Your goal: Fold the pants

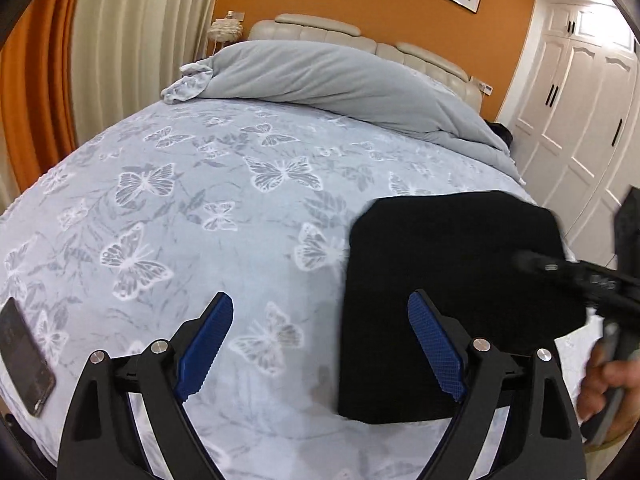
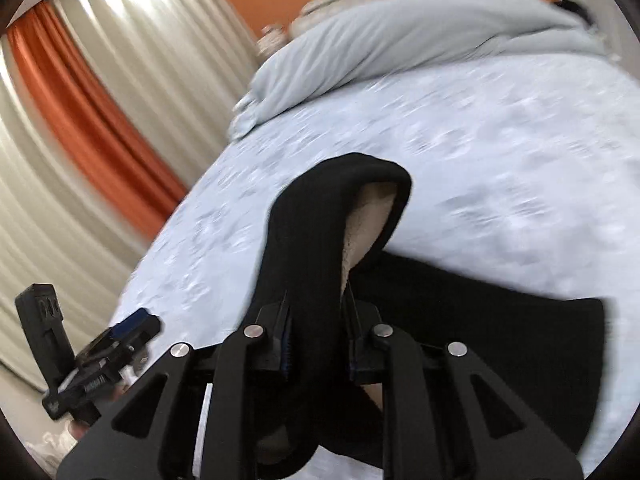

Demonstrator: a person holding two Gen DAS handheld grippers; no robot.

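Nearest to you, your left gripper point(image 1: 320, 344) stands with its blue-padded jaws spread wide and nothing between them, hanging over the butterfly-print bedspread point(image 1: 192, 184); its right pad overlaps the near left edge of the black pants point(image 1: 452, 280) in the view, though you cannot tell from here whether it touches the cloth; a dark phone point(image 1: 24, 356) lies on the bedspread at the far left edge, well apart from the pants; your right hand point(image 1: 608, 376) shows at the right edge, wrapped around the handle of the other tool; in the right wrist view your right gripper point(image 2: 316, 344) is clamped on a raised fold of the pants point(image 2: 308, 248), the jaws pinching the black cloth so that a loop stands up with its pale fleecy lining point(image 2: 368, 216) showing inside, while the rest of the garment lies flat on the bedspread to the right; farther off, a rumpled pale grey duvet point(image 1: 332, 76) is heaped along the head of the bed against a cream padded headboard point(image 1: 320, 28); beyond that are the orange wall point(image 1: 360, 4), cream and orange curtains point(image 1: 120, 40) on the left, and white wardrobe doors point(image 1: 576, 112) on the right.
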